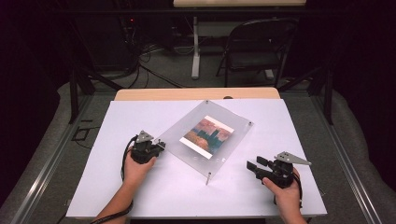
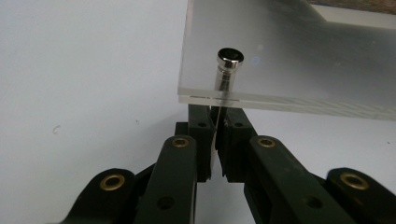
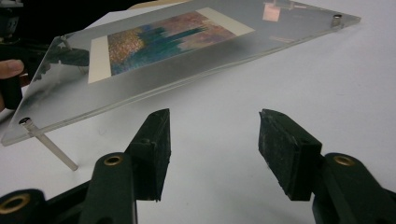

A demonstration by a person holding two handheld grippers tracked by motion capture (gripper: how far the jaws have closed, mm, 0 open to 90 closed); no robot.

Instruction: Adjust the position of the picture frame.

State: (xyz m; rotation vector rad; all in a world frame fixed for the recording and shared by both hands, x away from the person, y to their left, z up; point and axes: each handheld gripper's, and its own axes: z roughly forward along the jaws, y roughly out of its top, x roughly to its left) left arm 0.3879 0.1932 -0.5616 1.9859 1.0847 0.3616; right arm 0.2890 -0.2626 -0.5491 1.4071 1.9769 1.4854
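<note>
Resting on slim metal standoff pins, a clear acrylic picture frame (image 1: 205, 135) with a colourful print (image 1: 207, 134) sandwiched inside sits turned cornerwise near the middle of the white counter (image 1: 154, 196). The left tongs (image 1: 160, 145) sit at the frame's left corner; in the left gripper view their jaws stand pressed together under the acrylic edge, clamped on the thin silver pin (image 2: 225, 74) whose round cap pokes up through the plate, though the pin's lower part is hidden behind the jaws and the plate's thick edge. The person's left hand (image 1: 137, 169) covers much of that tool from above. The right tongs (image 1: 251, 167) lie well apart from the frame at the counter's right, held by the right hand (image 1: 286, 193); in the right gripper view their jaws stand wide apart with nothing but bare white surface between them. That view shows the near corner pin (image 3: 51, 145) slanting down to the counter, and the frame's far corners are cut off or blurred. Reflections on the acrylic wash out the print's detail, so its subject is hard to make out. A dark folding chair (image 1: 254, 44) stands beyond the counter in shadow.
</note>
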